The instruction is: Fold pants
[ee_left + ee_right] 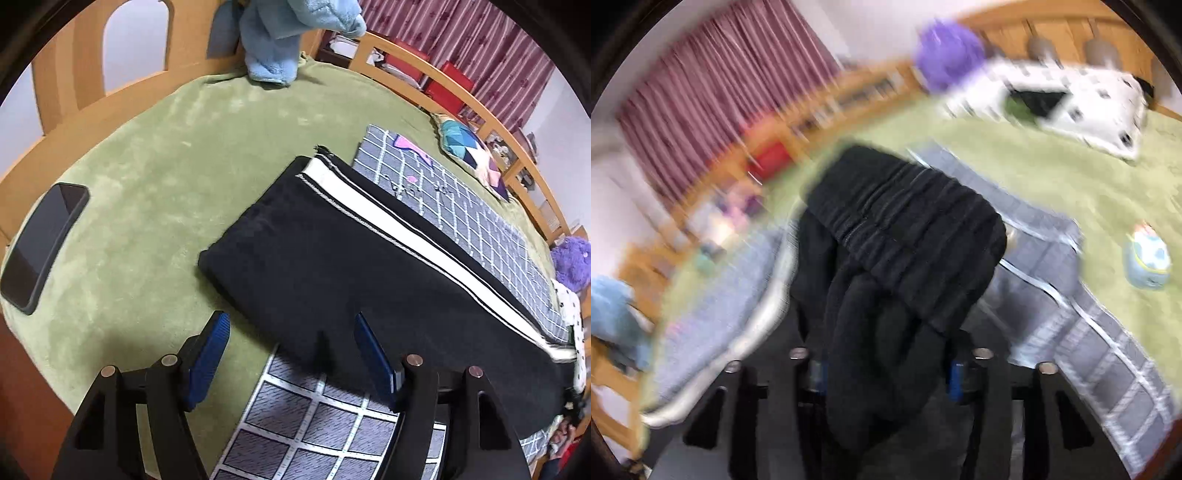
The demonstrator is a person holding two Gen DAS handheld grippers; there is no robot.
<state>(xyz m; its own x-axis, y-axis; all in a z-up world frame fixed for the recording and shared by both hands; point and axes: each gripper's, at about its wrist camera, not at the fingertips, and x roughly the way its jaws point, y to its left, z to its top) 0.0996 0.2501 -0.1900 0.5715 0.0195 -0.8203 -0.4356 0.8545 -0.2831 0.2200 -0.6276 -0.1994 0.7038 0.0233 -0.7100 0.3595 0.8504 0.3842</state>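
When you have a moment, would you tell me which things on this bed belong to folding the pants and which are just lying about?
For the job:
- black pants
- left tongs
- right tongs

Lying about:
- phone
- blue towel
- patterned cushion
- purple plush toy
- checked blanket

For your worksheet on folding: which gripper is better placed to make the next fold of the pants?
Probably the right gripper: the black pants' waistband bunches between its jaws. The left gripper is open, empty.

pants (325,258): black, white stripe | blanket (147,177): green | mat (461,206): grey grid
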